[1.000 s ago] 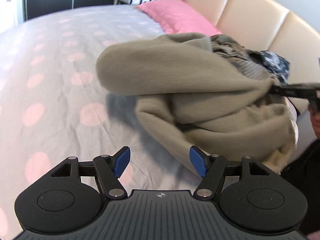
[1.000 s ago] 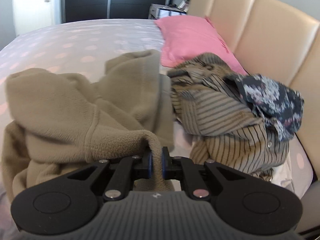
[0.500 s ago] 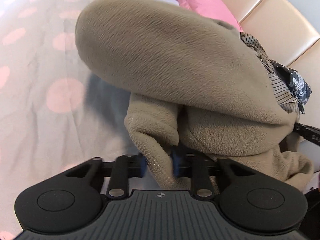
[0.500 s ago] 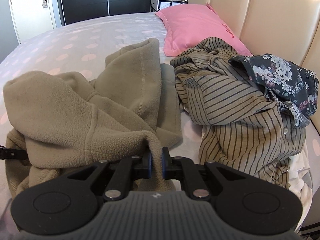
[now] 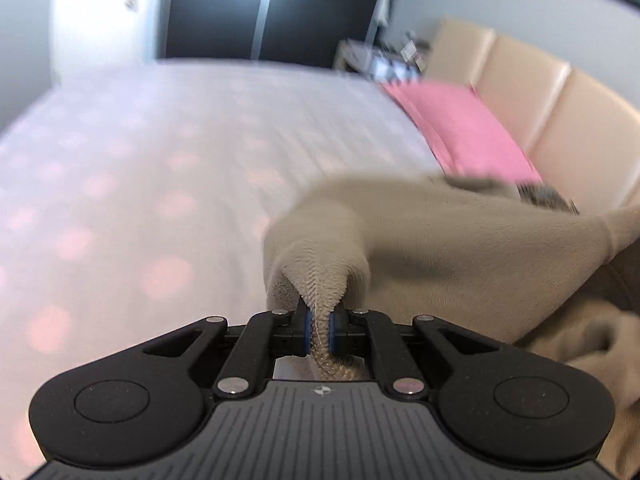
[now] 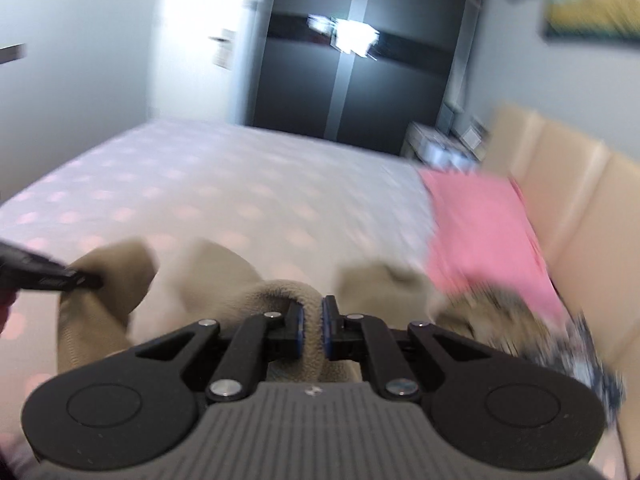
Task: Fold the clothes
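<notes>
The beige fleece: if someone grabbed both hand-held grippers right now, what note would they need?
Left hand-held gripper: shut on a fold of the beige fleece.
Right hand-held gripper: shut on another edge of it.
The fleece hangs between them above the dotted bedspread. Other clothes lie heaped by the pink pillow.
Done: both grips taken.
Left: spread the fleece flat, fold it, then the heap.

You won't find any readable text, label, brand or number in either view. The small emblem on each gripper body is only a blurred mark.
</notes>
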